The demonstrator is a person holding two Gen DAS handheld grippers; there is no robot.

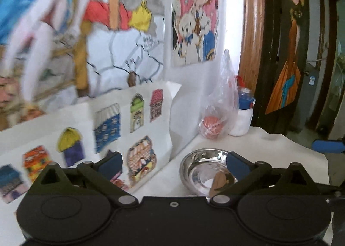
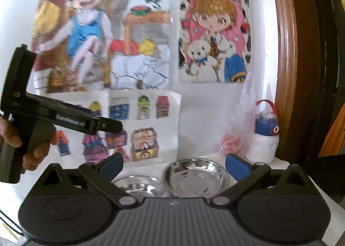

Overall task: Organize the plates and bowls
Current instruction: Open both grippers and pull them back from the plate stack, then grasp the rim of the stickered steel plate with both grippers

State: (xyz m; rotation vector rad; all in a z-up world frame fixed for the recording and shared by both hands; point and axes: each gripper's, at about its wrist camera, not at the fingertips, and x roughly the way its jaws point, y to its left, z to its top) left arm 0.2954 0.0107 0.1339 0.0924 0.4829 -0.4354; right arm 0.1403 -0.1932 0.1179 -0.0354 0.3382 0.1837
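Both tools stand wide apart with nothing between their blue pads. The left tool (image 1: 173, 163) looks down at a steel bowl (image 1: 203, 170) on the white counter (image 1: 280, 144); the bowl sits just ahead of its right pad, not between the two. The right tool (image 2: 174, 165) sees two bowls side by side — the nearer-right bowl (image 2: 195, 178) lying in the gap ahead of its pads, and a second bowl (image 2: 135, 185) to its left, the rims close or touching; I cannot tell which. No plates show in either view. In the right view the left tool is held up at the left edge by a hand (image 2: 32, 151), well clear of the bowls.

The bowls look set down but not nested, so stacking is probably still to do.

Risks from here: the steel is thin-rimmed and slick, so a pinch on one edge could let a bowl tip or skid across the counter. A plastic bag (image 1: 222, 103) and a bottle (image 1: 242, 114) stand just behind the bowls — a reach that overshoots could knock the bottle over. A propped sheet of drawings (image 1: 120, 125) leans beside the bowl, and a sweep on the left could topple it onto the steel.
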